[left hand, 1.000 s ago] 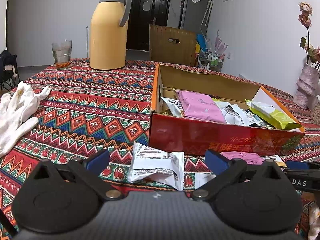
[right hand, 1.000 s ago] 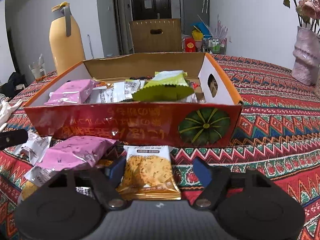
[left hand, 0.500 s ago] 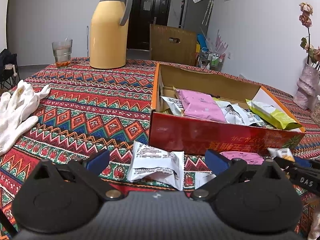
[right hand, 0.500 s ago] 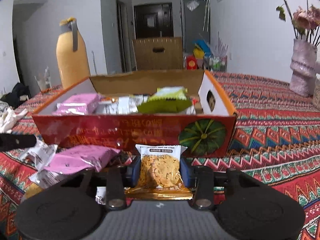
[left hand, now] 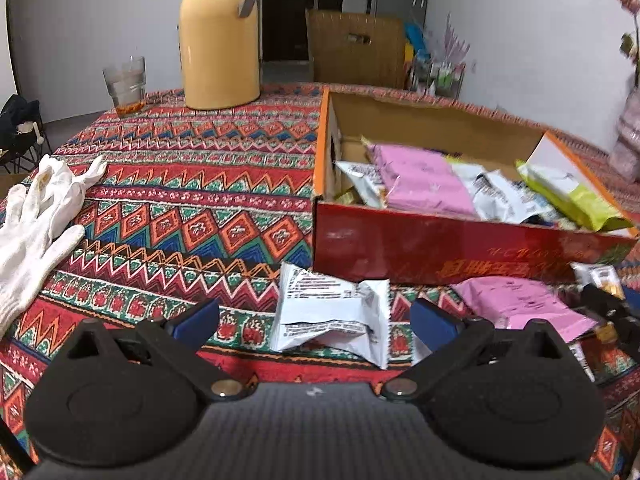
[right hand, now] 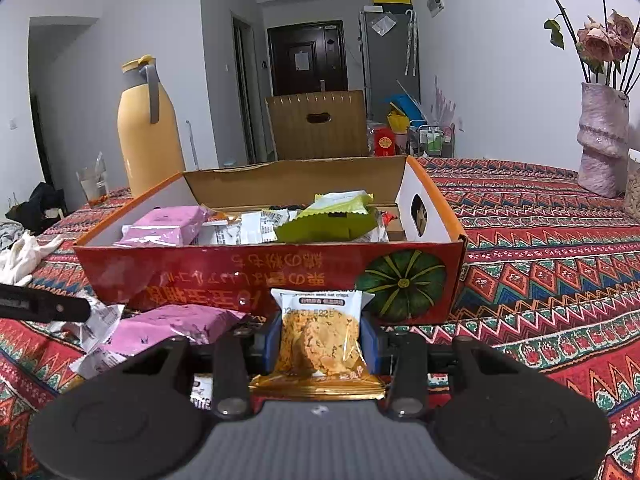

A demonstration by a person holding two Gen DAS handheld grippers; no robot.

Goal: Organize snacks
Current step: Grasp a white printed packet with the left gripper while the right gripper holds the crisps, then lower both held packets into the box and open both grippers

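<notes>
Right gripper [right hand: 320, 338] clamps a cracker packet [right hand: 319, 340] between its blue pads, packet upright and lifted just in front of the red snack box [right hand: 256, 276], by the pumpkin print on the box's front wall. Left gripper [left hand: 316, 320] hangs with jaws wide apart, nothing between the pads; a crumpled white wrapper [left hand: 332, 316] lies on the table [left hand: 180, 208] between and just beyond its fingertips, not touched.

Box sits toward the right side of the patterned tablecloth, open top, holding a pink packet [right hand: 166, 230], white sachets [right hand: 244, 232] and a green pouch [right hand: 328, 224]. A second, loose pink packet [right hand: 176, 326] lies on the cloth against the box's front wall, left of the held cracker packet, with more white wrappers under and beside it.

Far left edge of the table: white gloves [left hand: 36, 208]. Far edge: yellow thermos jug [left hand: 218, 36] with a glass [left hand: 125, 84] beside it. Right far corner: vase with dried roses [right hand: 602, 136].
</notes>
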